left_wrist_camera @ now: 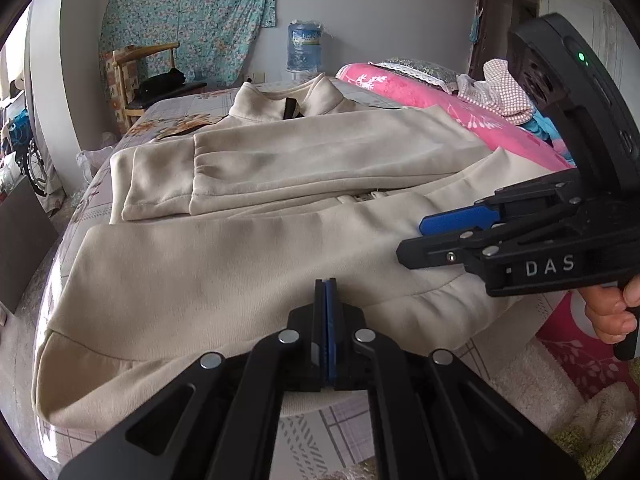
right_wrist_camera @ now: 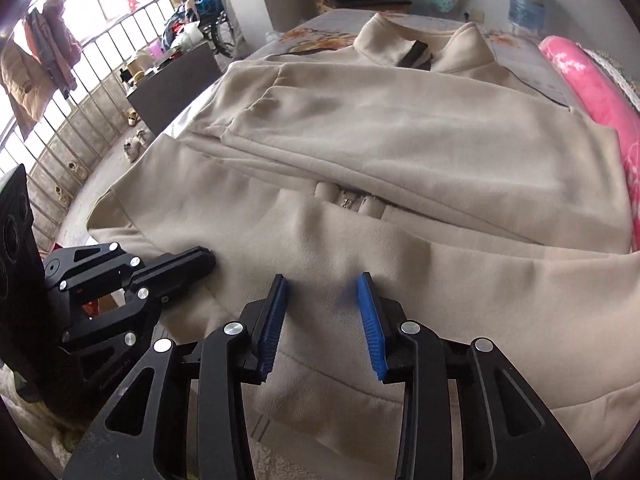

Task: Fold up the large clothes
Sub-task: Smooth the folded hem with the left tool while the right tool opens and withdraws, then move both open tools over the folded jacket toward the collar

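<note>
A beige zip-up jacket (left_wrist_camera: 256,264) (right_wrist_camera: 400,140) lies flat on the bed, collar at the far end and both sleeves folded across the chest. My left gripper (left_wrist_camera: 326,284) hovers over the near hem with its blue pads pressed together and nothing between them. In the right wrist view the left gripper (right_wrist_camera: 202,258) shows at the left, resting low against the fabric. My right gripper (right_wrist_camera: 322,280) stands open just above the lower front panel, with cloth under the gap but not pinched. In the left wrist view the right gripper (left_wrist_camera: 412,240) comes in from the right, held by a hand (left_wrist_camera: 612,312).
A pink blanket (left_wrist_camera: 440,100) and pillows line the bed's right side. The patterned bedsheet (left_wrist_camera: 320,428) shows at the near edge, a fuzzy cream rug (left_wrist_camera: 560,400) beside it. A wooden chair (left_wrist_camera: 136,76) and water bottle (left_wrist_camera: 304,48) stand beyond the bed. A railing (right_wrist_camera: 80,120) runs left.
</note>
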Demonstrator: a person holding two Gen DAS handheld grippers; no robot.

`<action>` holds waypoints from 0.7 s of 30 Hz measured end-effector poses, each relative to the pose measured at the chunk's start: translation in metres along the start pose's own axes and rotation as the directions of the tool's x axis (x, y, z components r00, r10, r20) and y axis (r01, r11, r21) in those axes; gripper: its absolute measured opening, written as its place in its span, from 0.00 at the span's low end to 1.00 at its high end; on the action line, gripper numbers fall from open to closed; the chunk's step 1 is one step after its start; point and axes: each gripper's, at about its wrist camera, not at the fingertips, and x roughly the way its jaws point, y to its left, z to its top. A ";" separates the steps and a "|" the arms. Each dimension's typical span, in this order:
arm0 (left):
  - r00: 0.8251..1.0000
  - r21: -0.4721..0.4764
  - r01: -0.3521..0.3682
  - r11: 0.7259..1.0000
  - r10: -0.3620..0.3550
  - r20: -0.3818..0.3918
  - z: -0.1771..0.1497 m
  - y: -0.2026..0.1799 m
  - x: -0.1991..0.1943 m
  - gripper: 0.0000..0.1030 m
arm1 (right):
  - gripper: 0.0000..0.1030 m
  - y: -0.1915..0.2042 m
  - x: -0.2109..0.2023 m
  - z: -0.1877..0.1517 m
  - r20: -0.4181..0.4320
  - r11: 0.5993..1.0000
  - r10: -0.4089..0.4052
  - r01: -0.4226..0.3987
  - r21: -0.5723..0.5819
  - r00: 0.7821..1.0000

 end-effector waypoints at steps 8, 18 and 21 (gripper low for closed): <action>0.999 -0.015 0.017 1.000 -0.017 0.027 0.007 0.007 0.011 0.01 | 0.08 0.005 0.006 0.015 0.042 0.988 -0.151 0.152 -0.037 0.988; 0.999 0.018 -0.033 0.999 0.032 0.037 0.015 0.004 0.020 0.01 | 0.02 -0.001 0.007 0.024 0.060 0.990 -0.139 0.139 0.009 0.988; 0.999 -0.006 -0.010 1.000 0.011 0.031 0.015 0.009 0.019 0.01 | 0.05 0.008 -0.015 0.019 0.107 0.997 -0.074 0.076 -0.014 0.992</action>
